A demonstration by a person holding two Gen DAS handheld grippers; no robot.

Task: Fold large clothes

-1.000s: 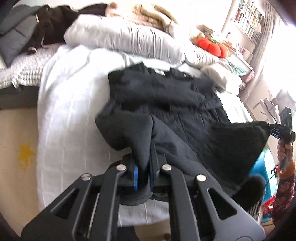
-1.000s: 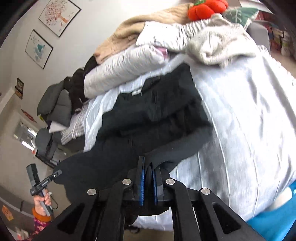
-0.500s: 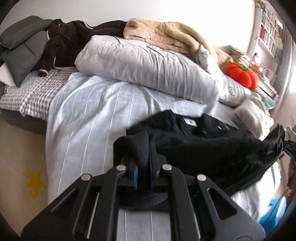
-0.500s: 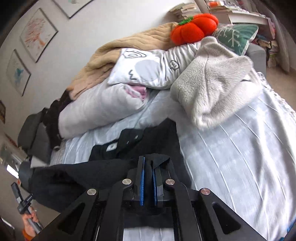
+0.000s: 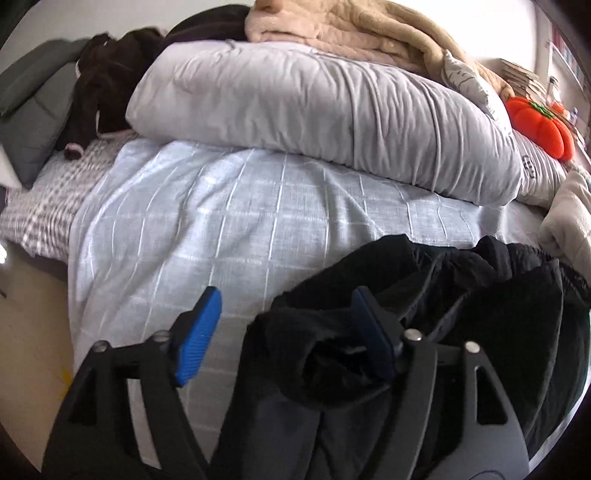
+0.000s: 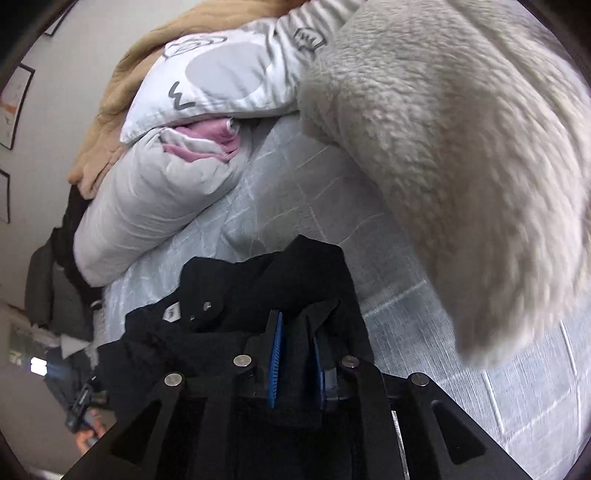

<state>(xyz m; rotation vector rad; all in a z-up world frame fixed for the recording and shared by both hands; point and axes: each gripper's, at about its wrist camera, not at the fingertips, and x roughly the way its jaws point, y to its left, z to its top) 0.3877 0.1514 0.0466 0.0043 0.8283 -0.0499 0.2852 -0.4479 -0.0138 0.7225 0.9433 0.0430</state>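
A black jacket (image 5: 480,314) lies bunched on the light blue checked bed sheet (image 5: 221,221). My left gripper (image 5: 284,325) hangs over its left end. Its jaws are opening wide, and a loose black fold rests against the right blue pad (image 5: 369,332) without being pinched. In the right wrist view the jacket (image 6: 258,280) shows its collar, a white label and snaps. My right gripper (image 6: 297,354) sits over the jacket's right end. Its jaws are opening, slightly parted, with a black fold standing loose between the pads.
A rolled grey duvet (image 5: 314,110) and a beige blanket (image 5: 369,29) lie along the far side. An orange pumpkin plush (image 5: 539,125) and a cream fleece (image 6: 461,166) are at the right, dark clothes (image 5: 103,85) at the left. Bare sheet lies left of the jacket.
Both grippers carried the jacket's edge across the bed toward the pillows, folding it over itself. Both jaws, shut on the cloth before, have parted, the left one widely.
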